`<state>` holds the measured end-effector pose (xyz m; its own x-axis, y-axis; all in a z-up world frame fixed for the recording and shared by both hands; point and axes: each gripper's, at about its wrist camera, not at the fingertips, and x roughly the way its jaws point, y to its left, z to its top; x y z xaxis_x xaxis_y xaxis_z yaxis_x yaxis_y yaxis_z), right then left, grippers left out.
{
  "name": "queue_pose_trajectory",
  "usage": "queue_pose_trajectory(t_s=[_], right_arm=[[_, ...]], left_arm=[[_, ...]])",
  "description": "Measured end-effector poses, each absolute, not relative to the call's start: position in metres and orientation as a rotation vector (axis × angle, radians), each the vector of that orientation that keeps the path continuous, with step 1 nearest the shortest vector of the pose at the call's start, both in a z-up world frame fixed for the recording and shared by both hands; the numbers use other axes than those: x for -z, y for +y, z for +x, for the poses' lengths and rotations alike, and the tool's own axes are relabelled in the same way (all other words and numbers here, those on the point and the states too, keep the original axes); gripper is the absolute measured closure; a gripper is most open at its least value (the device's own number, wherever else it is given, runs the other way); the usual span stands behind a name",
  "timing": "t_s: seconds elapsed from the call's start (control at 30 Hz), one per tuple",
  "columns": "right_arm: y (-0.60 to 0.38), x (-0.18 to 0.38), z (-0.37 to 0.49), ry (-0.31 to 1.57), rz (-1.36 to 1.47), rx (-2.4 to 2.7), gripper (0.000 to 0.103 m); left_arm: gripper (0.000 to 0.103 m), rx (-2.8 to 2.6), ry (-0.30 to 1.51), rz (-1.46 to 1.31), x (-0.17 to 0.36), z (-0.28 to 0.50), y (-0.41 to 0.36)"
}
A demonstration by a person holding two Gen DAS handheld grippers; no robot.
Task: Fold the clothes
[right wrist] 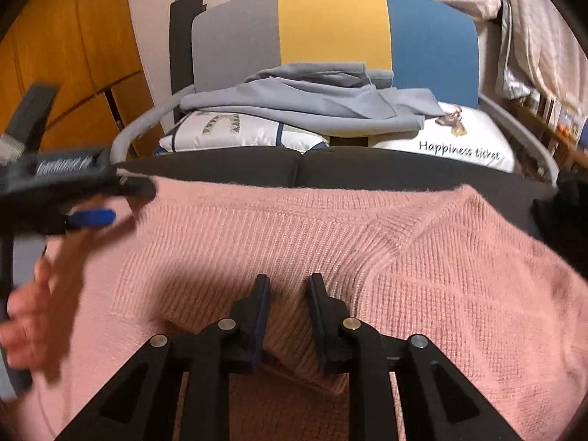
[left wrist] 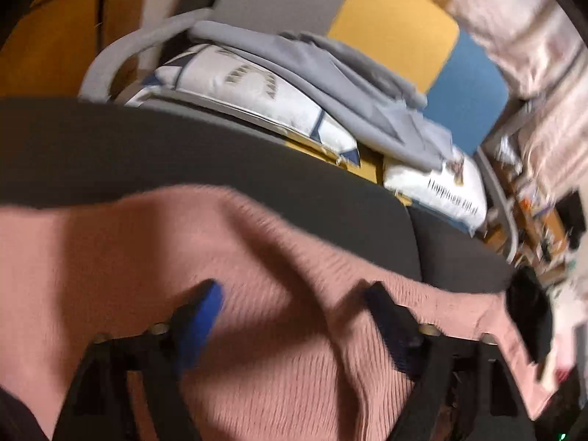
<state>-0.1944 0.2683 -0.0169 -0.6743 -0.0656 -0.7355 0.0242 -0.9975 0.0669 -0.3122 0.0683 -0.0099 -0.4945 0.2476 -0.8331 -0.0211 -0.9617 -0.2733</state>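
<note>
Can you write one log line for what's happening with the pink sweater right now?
stage: folding | pink sweater: spread on dark cushion | left hand-held gripper: open, above it | right hand-held gripper: pinching a fold

I see 2 wrist views, each looking forward and down along its own fingers, close over the pink sweater (right wrist: pixel 330 235). The left view is rolled and blurred. Both share the sweater, dark cushions (right wrist: pixel 257 165) and striped chair (right wrist: pixel 330 25) beyond.

Dark cushioned seat (right wrist: pixel 257 169), perhaps a sofa, with pink knitted sweater (right wrist: pixel 441 257) spread across it.
</note>
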Motion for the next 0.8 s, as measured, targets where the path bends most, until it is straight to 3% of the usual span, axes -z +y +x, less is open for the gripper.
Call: queue_pose_trajectory(t_s=[0.03,0.17,0.27,0.43,0.5,0.57,0.67,0.77,0.8], right_arm=[[0.266,0.017,-0.194,-0.062,1.247,2.835,0.082],[0.261,0.016,-0.193,-0.017,1.248,2.852,0.082],[0.263,0.017,-0.193,-0.041,1.242,2.848,0.082],[0.266,0.017,-0.193,-0.078,1.235,2.841,0.082],[0.265,0.017,-0.193,-0.076,1.234,2.842,0.082],[0.265,0.017,-0.193,-0.074,1.234,2.843,0.082],[0.266,0.017,-0.193,-0.077,1.232,2.842,0.082],[0.265,0.017,-0.192,-0.074,1.229,2.846,0.082],[0.265,0.017,-0.192,-0.071,1.228,2.847,0.082]], left_arm=[[0.017,-2.601,-0.275,-1.509,0.010,-0.319,0.072],[0.062,-2.719,-0.374,-1.518,0.007,-0.337,0.048],[0.076,-2.742,-0.453,-1.478,0.010,-0.339,0.024],[0.074,-2.857,-0.106,-1.310,0.015,-0.324,0.042],[0.065,-2.895,-0.051,-1.312,0.016,-0.326,0.042],[0.048,-2.953,-0.078,-1.376,0.016,-0.330,0.030],[0.047,-3.059,-0.206,-1.488,0.015,-0.325,0.005],[0.047,-3.008,-0.417,-1.441,0.006,-0.304,-0.004],[0.047,-2.980,-0.405,-1.414,0.002,-0.297,0.003]])
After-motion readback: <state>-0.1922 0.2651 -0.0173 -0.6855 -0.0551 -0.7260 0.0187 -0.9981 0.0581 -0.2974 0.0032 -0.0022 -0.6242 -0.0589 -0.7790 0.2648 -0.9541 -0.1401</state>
